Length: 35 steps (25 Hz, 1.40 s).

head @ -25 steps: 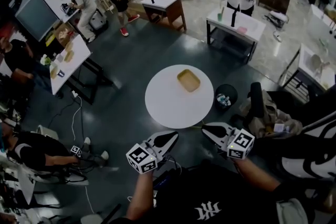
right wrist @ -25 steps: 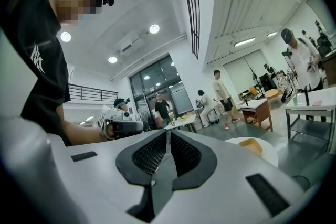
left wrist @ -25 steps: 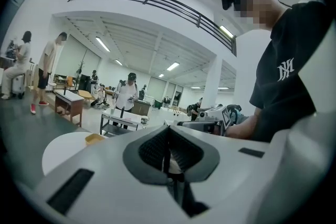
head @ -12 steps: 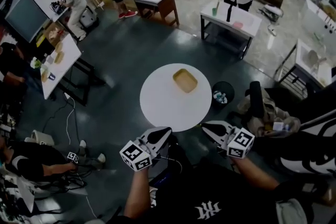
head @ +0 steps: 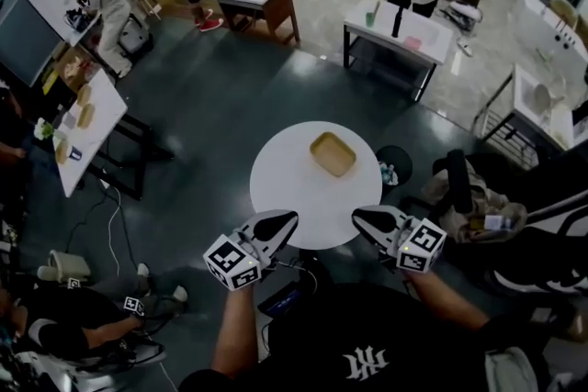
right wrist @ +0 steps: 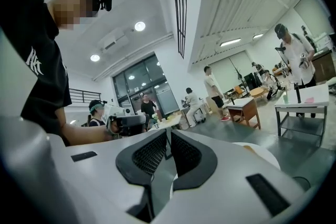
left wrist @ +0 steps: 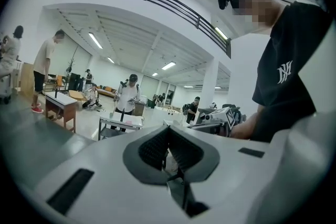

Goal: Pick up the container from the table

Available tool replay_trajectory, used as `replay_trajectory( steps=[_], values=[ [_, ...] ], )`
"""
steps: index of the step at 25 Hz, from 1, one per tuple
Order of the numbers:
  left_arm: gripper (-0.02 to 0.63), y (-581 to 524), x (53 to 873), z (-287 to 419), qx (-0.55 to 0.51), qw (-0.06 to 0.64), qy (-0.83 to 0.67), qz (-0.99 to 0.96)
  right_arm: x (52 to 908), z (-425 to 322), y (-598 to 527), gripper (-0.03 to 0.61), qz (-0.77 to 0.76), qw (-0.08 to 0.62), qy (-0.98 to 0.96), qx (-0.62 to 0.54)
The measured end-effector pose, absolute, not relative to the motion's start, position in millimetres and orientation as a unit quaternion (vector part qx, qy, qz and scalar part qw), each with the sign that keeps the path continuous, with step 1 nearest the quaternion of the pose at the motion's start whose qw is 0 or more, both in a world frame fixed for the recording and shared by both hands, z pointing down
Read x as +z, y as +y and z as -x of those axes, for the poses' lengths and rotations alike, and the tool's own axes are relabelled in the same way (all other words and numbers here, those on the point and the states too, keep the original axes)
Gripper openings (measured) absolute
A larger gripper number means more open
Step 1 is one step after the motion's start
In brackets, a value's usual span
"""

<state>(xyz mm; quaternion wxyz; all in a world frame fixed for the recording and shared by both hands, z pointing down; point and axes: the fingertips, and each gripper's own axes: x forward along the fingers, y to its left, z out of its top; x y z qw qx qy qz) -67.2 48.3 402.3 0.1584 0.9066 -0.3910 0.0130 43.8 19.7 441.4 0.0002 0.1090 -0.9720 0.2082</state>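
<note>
A shallow tan container (head: 333, 153) rests on the round white table (head: 294, 188), toward its far right side. My left gripper (head: 290, 218) hovers at the table's near edge, left of centre, jaws pressed together on nothing. My right gripper (head: 359, 216) hangs at the near right edge, also shut and empty. Both are well short of the container. In the left gripper view the left gripper (left wrist: 169, 131) has its dark pads meeting. The right gripper (right wrist: 168, 136) in its own view looks the same, with the table (right wrist: 268, 157) low at the right.
A black bin (head: 396, 167) with bottles stands just right of the table. Bags and a chair (head: 464, 197) crowd the right. A long white table (head: 84, 128) stands to the left, and desks (head: 404, 32) and several people further off. Cables lie on the dark floor.
The round table has drawn closer to both grippers, whose tips now reach its near edge. Both grippers stay shut and empty.
</note>
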Motion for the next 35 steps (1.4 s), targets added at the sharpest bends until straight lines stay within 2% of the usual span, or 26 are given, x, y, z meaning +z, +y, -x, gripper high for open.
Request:
replay_trajectory(
  steps=[15, 27, 30, 35],
  values=[
    [0.005, -55, 430, 173, 0.067, 0.187, -0.298, -0.934, 455, 35, -63, 0.048, -0.213, 0.009, -0.947, 0.24],
    [0.005, -123, 480, 174, 0.116, 0.228, -0.25, -0.934, 499, 11, -109, 0.053, -0.328, -0.001, -0.897, 0.297],
    [0.005, -138, 498, 165, 0.141, 0.243, -0.236, -0.93, 516, -3, -121, 0.089, -0.347, -0.001, -0.883, 0.316],
    [0.006, -163, 534, 152, 0.182, 0.267, -0.216, -0.921, 556, -21, -142, 0.104, -0.382, 0.005, -0.855, 0.35]
  ],
)
